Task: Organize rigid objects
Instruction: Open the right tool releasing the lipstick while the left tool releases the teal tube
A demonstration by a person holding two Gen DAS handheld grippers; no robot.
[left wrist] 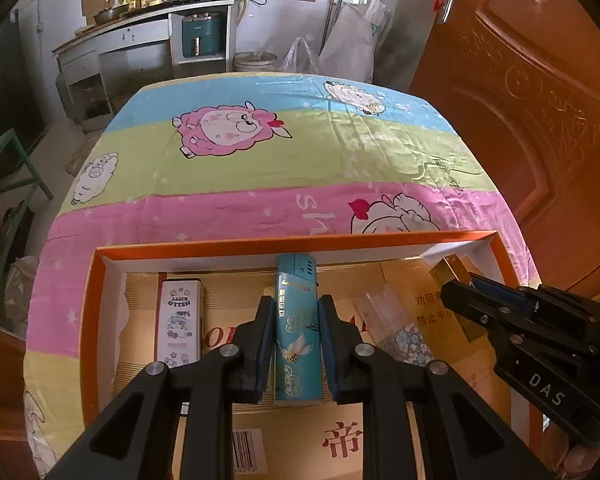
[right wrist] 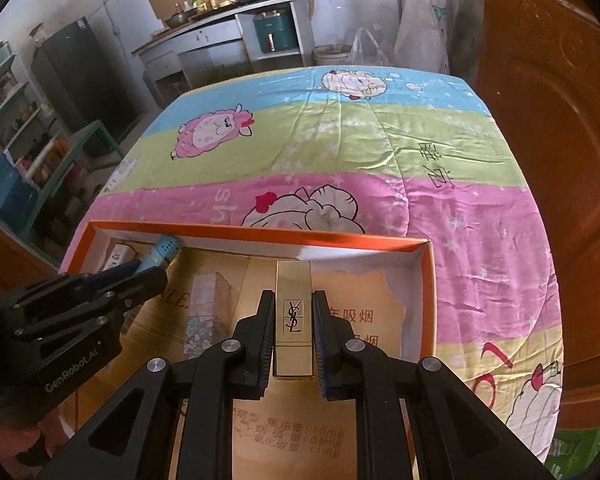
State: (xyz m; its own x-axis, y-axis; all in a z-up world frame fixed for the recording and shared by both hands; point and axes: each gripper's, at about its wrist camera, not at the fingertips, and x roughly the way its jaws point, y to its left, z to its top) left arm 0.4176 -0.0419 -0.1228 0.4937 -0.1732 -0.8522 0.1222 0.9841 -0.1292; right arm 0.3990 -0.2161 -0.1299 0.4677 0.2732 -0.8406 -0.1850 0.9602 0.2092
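Observation:
My left gripper (left wrist: 293,320) is shut on a teal lighter (left wrist: 298,332) over the middle of the orange-rimmed box (left wrist: 292,243). My right gripper (right wrist: 293,316) is shut on a gold YSL lipstick case (right wrist: 293,316) over the right half of the same box (right wrist: 256,234). The right gripper shows at the right of the left wrist view (left wrist: 520,312). The left gripper shows at the left of the right wrist view (right wrist: 112,280), with the lighter tip (right wrist: 162,252) past it. A Hello Kitty case (left wrist: 179,324) and a clear floral bottle (left wrist: 396,328) lie in the box.
The box sits near the front edge of a table under a striped cartoon-sheep cloth (left wrist: 284,152). An orange wooden door (left wrist: 532,92) stands close on the right. A kitchen counter (left wrist: 148,28), a bucket and bags lie beyond the far edge.

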